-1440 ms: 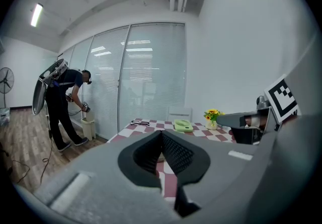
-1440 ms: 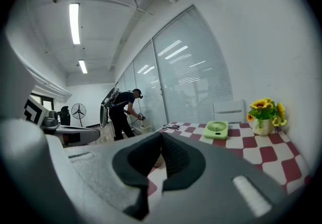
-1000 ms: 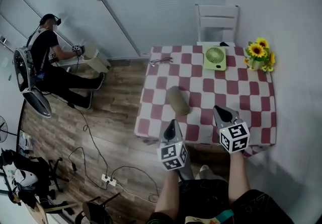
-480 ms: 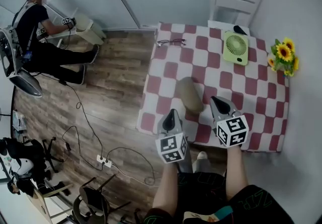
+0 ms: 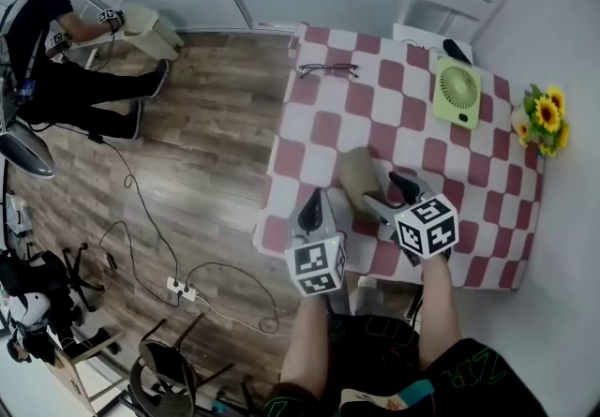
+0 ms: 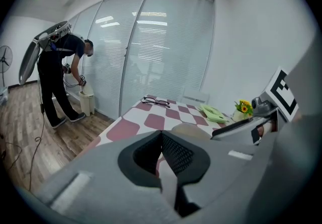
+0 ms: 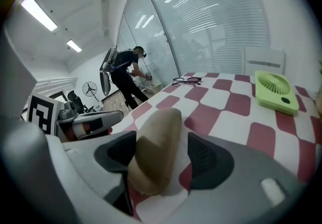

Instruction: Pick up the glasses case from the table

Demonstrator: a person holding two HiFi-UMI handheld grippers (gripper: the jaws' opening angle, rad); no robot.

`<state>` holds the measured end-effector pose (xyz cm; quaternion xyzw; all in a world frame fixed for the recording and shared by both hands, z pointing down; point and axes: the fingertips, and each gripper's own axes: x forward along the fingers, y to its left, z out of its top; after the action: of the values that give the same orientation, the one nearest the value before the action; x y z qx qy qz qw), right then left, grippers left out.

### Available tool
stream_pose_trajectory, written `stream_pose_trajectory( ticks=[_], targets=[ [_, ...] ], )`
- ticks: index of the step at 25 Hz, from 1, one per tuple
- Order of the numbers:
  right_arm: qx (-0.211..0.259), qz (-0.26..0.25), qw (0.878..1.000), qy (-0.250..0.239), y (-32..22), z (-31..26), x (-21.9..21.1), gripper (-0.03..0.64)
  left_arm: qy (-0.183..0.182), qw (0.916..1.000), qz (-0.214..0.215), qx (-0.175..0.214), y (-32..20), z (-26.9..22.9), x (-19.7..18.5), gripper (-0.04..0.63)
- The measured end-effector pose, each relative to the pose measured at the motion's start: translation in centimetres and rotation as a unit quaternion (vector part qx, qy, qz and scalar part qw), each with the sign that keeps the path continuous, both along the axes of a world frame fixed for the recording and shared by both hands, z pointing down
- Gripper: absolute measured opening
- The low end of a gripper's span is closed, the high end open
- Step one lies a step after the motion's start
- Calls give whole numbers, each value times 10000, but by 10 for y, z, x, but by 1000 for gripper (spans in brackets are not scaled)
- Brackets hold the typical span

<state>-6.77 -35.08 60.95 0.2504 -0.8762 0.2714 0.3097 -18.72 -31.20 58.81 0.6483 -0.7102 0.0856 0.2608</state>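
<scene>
1. Your right gripper (image 5: 386,195) has just been opening its jaws, which now stand apart around the glasses case (image 5: 356,176).
2. The case lies near the table's (image 5: 487,209) front edge.
3. Your left gripper (image 6: 162,137) has its jaws together, with nothing between them.

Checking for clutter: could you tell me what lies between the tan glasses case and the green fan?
Between tan glasses case and green fan: only bare checked tablecloth, head view.
</scene>
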Motion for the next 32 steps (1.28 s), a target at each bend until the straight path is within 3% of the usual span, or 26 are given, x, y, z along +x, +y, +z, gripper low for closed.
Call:
stream_pose_trajectory(
  ticks=[11,17,22,26,32],
  targets=[
    [-1205,-589,9907,212,8,22,-42,405,241,9992,326,-61,-43,7,-9,11],
    [-1392,-903,9856,320,24,30,-66,405,267,9991,316,-59,-56,10,-22,11],
    [-1264,-1122,9844,485,30,30,-69,371,173,9997,128,-95,-50,8,-30,11],
    [-888,-946,9915,141,13,11,-63,360,93,9999,-60,-25,-45,-1,-29,11],
    [-100,-670,9976,-125,-6,-20,-25,354,75,9998,-40,206,-41,-18,10,11]
  ],
)
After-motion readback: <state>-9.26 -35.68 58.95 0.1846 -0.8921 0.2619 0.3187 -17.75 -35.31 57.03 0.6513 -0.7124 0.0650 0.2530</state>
